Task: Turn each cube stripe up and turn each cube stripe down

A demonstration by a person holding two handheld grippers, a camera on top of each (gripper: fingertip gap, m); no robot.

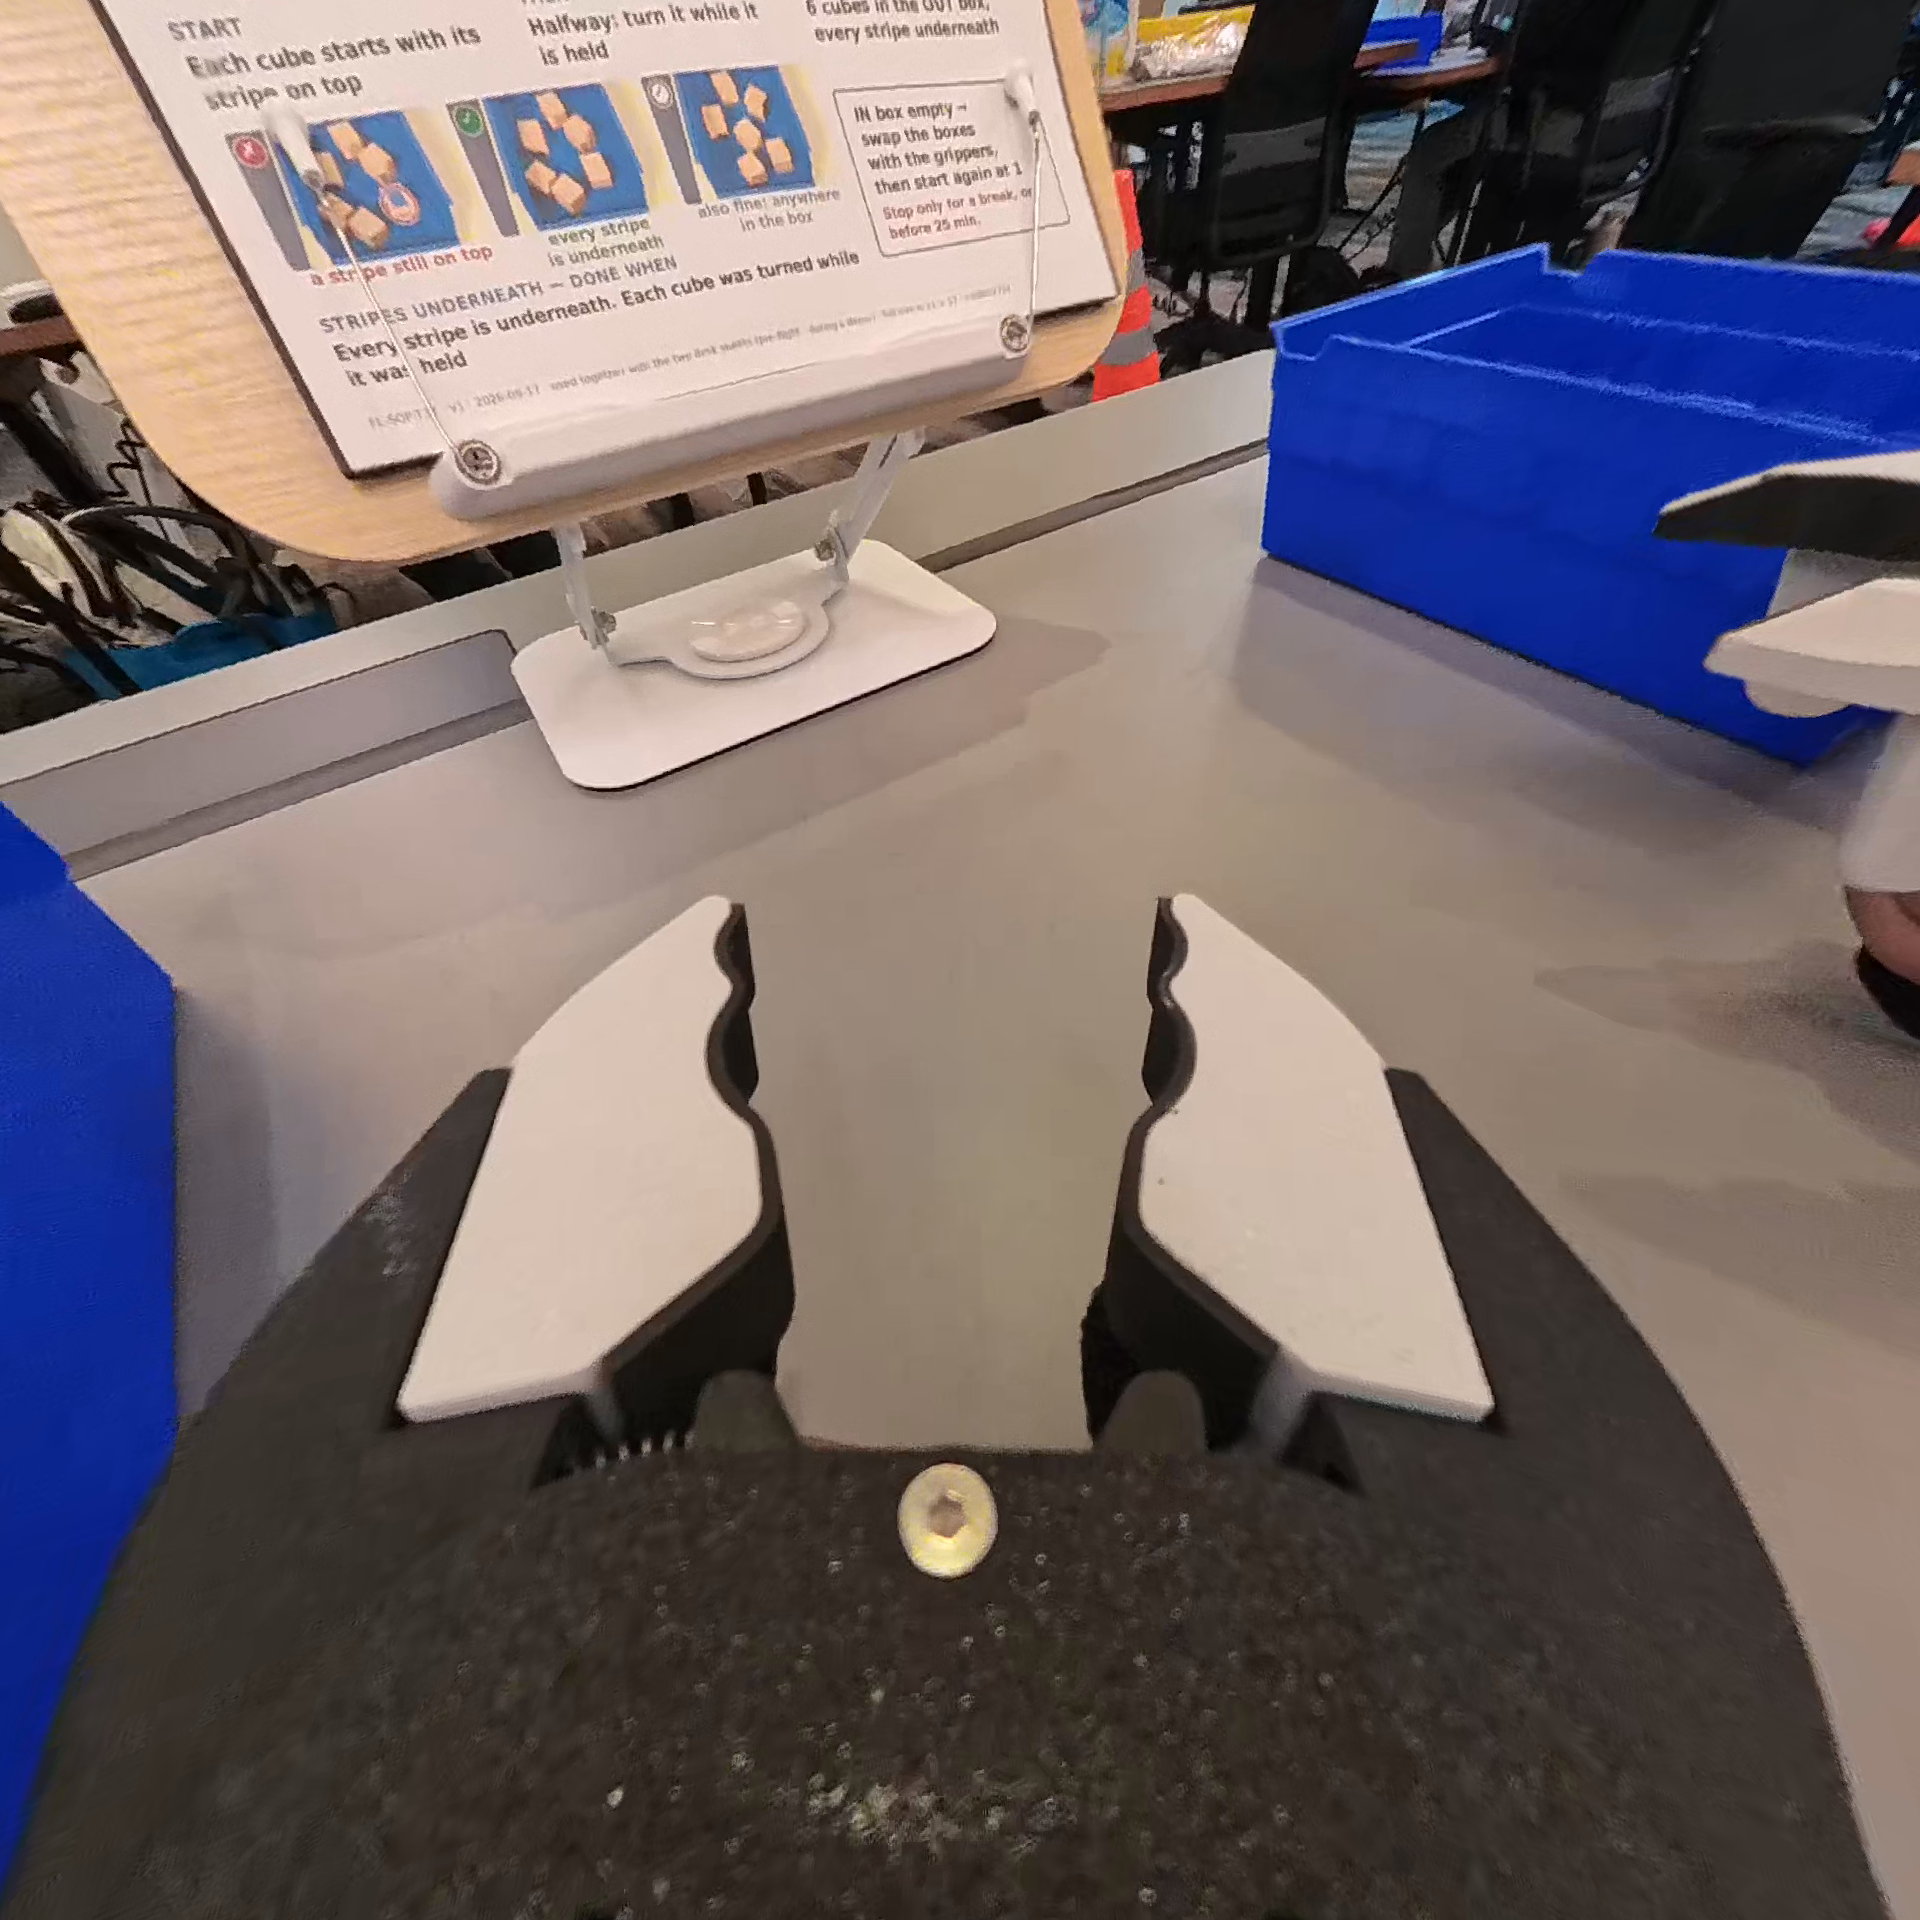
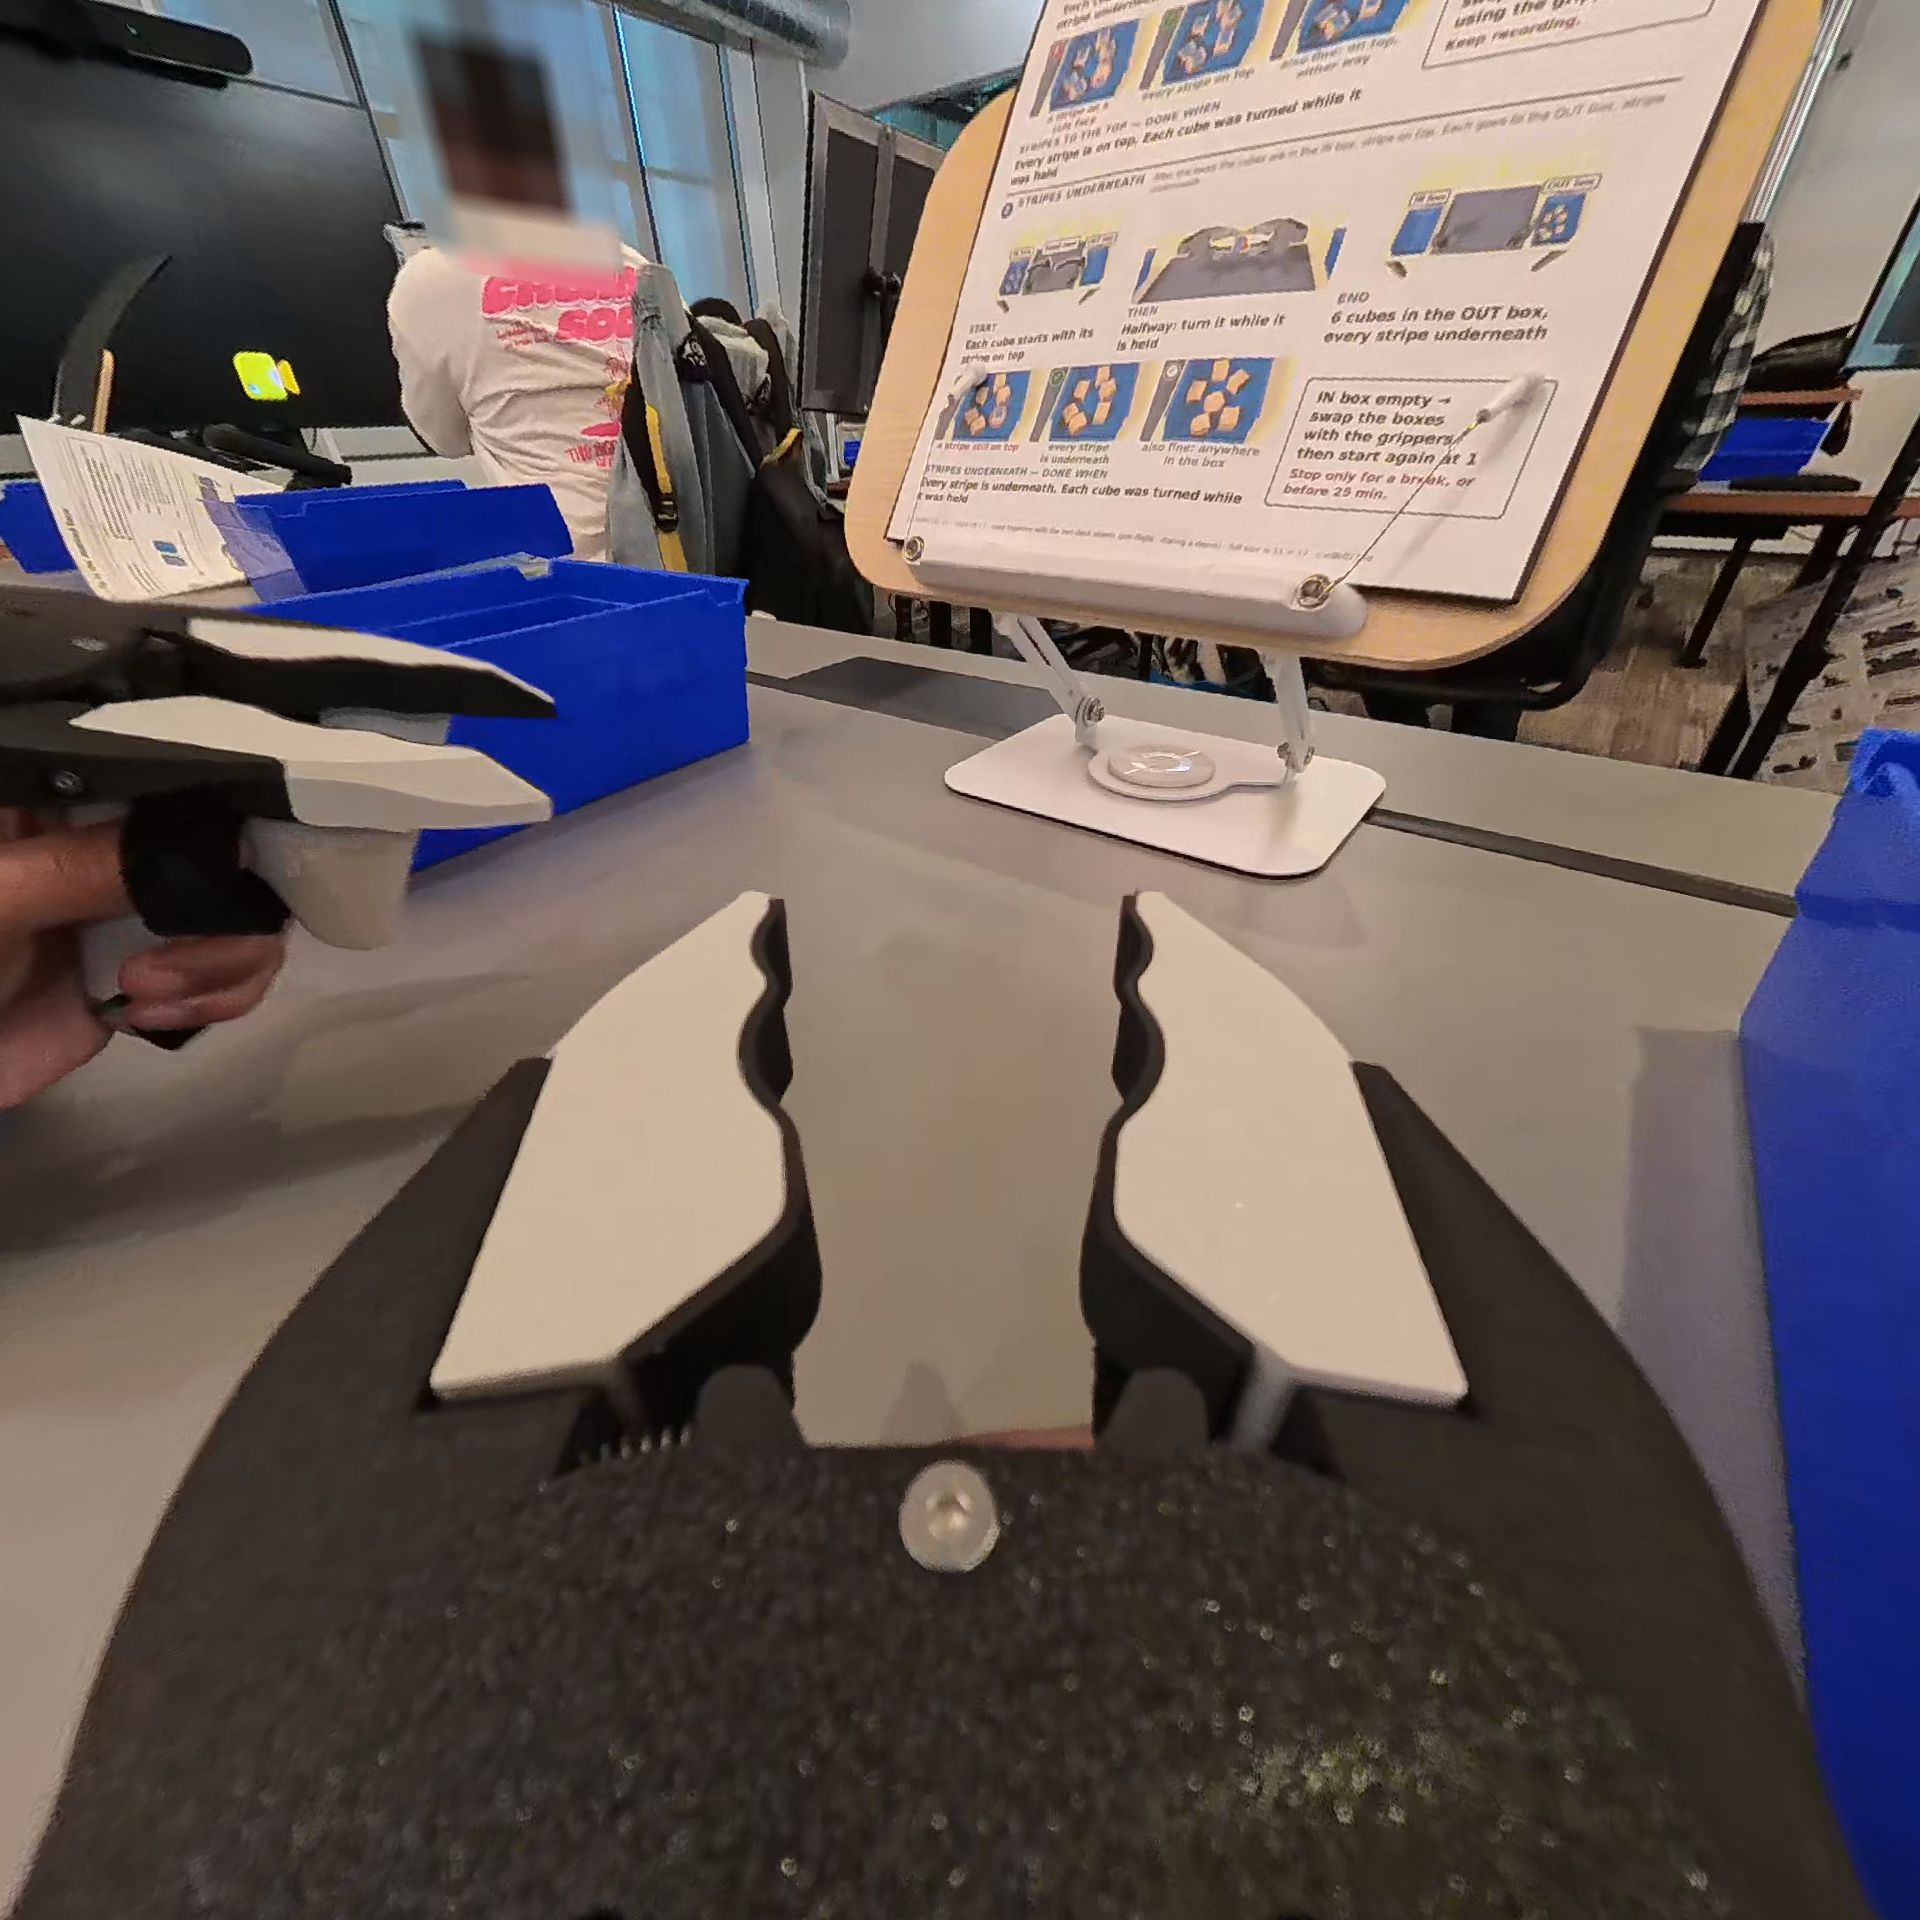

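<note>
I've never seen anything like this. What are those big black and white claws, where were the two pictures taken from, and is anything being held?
They are hand-held grippers, one in each of a person's hands, each carrying a camera that looks along its fingers. One picture is from the left gripper, the other from the right gripper. Both are open and hold nothing. On the grey table stand an instruction sheet on a stand and blue bins at either side. No cubes show. The left gripper also appears at the left edge of the right view, held by a hand.
</note>
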